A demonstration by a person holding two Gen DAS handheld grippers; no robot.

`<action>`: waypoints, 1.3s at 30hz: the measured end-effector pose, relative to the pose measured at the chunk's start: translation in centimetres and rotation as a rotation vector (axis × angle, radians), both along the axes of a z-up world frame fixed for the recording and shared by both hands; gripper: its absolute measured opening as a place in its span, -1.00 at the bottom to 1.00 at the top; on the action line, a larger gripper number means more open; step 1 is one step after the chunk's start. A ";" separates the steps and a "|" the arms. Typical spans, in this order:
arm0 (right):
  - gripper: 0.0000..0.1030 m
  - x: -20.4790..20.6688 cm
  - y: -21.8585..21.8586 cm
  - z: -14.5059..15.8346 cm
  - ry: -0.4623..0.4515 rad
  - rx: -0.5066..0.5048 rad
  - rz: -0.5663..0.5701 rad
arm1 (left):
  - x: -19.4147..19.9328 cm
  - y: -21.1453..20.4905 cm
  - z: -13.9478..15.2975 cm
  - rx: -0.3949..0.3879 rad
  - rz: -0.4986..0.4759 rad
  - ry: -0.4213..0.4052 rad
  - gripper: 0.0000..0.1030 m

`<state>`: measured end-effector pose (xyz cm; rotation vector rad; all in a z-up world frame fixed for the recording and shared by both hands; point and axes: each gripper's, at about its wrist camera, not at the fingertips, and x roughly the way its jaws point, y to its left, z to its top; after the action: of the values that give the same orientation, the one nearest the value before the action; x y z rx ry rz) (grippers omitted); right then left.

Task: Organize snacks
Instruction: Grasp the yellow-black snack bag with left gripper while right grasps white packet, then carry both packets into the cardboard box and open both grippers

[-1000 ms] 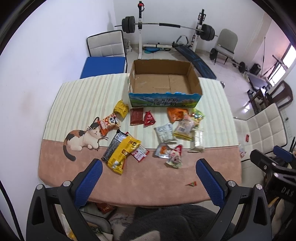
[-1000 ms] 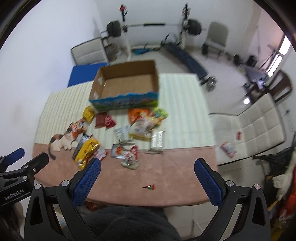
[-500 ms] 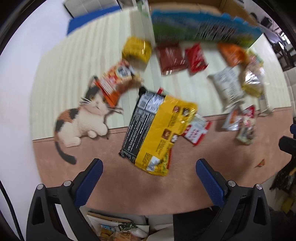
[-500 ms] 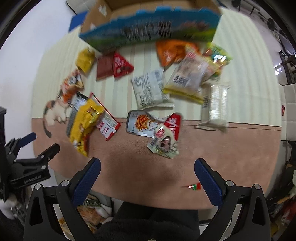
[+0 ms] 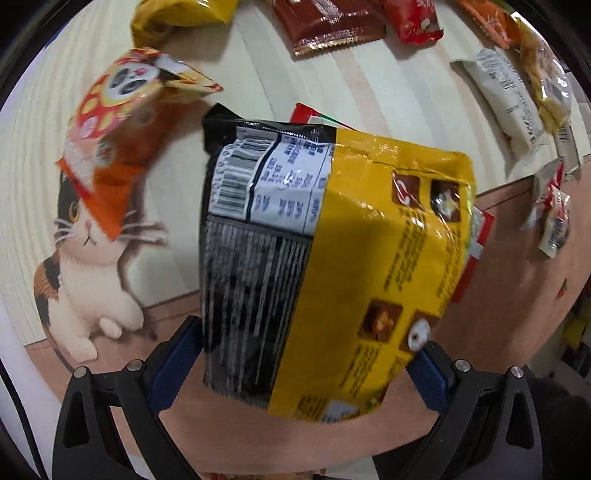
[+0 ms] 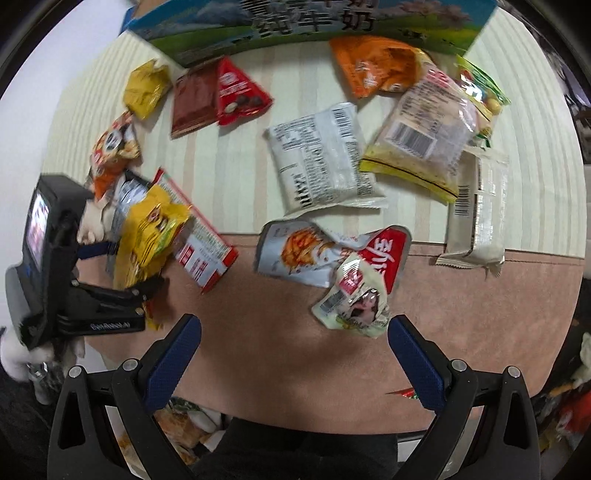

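A large yellow-and-black snack bag lies on the table, its near end between the wide-apart blue fingers of my left gripper, which is open. The right wrist view shows that left gripper straddling the same bag. My right gripper hangs open over the pink table border, just short of a small white packet that lies on a red one. The blue-and-green cardboard box stands at the far side. Several more snacks lie scattered in front of it.
An orange panda packet lies on the cat print. A red-and-white flat packet pokes out under the yellow bag. A white packet, a clear yellow-edged bag and a beige bar lie mid-table. A wrapper scrap sits near the edge.
Both grippers have dropped low toward the table. The left one closed in on the yellow-and-black bag, which now lies between its fingers. The right one neared the small packets.
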<state>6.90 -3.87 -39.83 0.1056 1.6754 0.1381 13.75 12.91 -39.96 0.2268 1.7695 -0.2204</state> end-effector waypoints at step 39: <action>0.06 9.8 2.0 -3.3 -0.073 -0.179 -0.011 | -5.7 2.1 1.2 0.007 0.486 -0.133 0.76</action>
<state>16.74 -1.88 -43.10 -0.0250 1.6062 -0.0166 8.08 15.02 -38.81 -0.1825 1.6389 0.1483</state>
